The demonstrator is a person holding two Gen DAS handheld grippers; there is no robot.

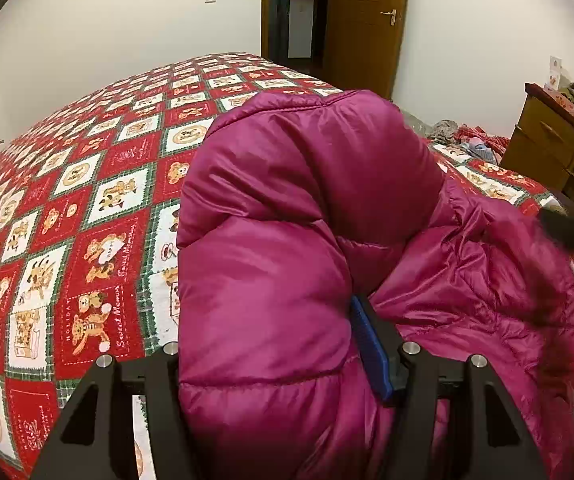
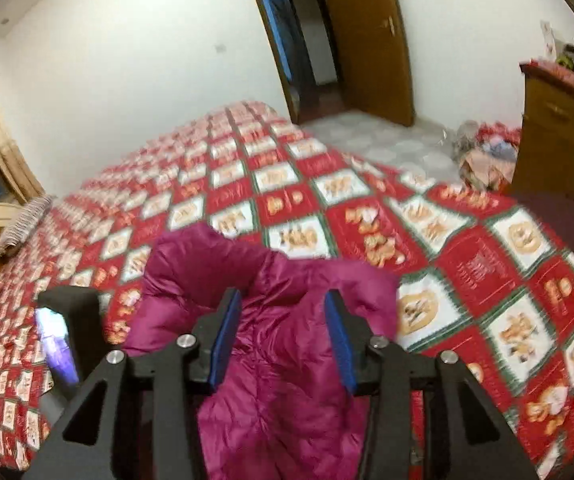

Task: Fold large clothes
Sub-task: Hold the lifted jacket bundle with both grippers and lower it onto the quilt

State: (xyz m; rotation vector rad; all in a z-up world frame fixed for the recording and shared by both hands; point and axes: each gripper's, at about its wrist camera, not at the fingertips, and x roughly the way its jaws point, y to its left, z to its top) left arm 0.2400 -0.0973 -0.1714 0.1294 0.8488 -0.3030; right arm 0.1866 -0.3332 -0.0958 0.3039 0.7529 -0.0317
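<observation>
The left gripper (image 1: 271,344) holds a thick fold of the puffy magenta quilted down jacket (image 1: 311,208) between its blue-padded fingers (image 1: 371,352), the padding bulging up over them. The right gripper (image 2: 283,340) stands partly spread, pads apart, with jacket (image 2: 271,380) fabric lying loose between and beneath them. Beyond, the jacket rests on the red-and-white bear-patterned quilt (image 1: 87,208) covering the bed; farther off stands a brown wooden door (image 1: 367,28).
</observation>
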